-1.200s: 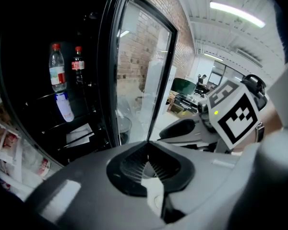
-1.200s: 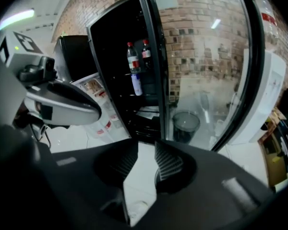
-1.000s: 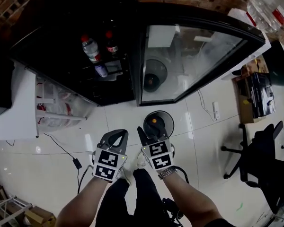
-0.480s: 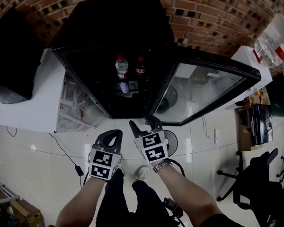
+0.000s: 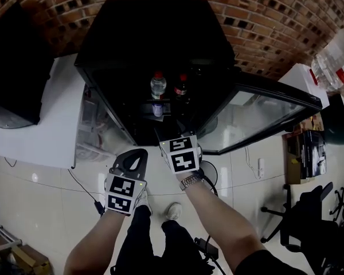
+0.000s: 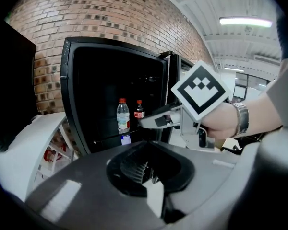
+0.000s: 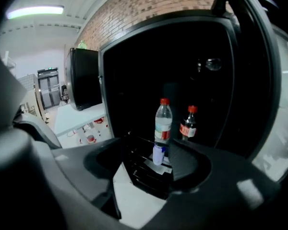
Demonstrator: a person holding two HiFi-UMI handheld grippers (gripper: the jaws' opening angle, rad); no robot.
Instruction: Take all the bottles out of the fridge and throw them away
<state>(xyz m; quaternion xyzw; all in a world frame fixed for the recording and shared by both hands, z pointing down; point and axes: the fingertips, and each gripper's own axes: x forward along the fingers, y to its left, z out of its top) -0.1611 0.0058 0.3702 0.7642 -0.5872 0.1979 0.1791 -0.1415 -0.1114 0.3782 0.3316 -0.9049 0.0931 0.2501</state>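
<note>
The black fridge [image 5: 155,33] stands with its glass door [image 5: 258,116] swung open to the right. Inside are a clear water bottle [image 5: 157,86] with a red cap, a dark cola bottle [image 5: 180,88] beside it, and a small bottle [image 5: 157,109] with a bluish label below. The right gripper view shows the clear water bottle [image 7: 162,121], the cola bottle [image 7: 188,123] and the small bottle [image 7: 158,154] straight ahead. My right gripper [image 5: 173,133] is at the fridge's mouth, its jaws opening with nothing between them. My left gripper [image 5: 134,160] hangs lower and left, shut and empty.
A round bin [image 5: 208,172] sits on the tiled floor under my right wrist. A white shelf unit [image 5: 43,125] flanks the fridge's left side, with a cable [image 5: 83,185] on the floor nearby. An office chair [image 5: 301,216] and boxes [image 5: 309,145] stand at the right.
The view has lifted from the floor bin to the fridge. My right gripper has risen from over the bin to the fridge opening and its jaws have widened. The left gripper stays low.
</note>
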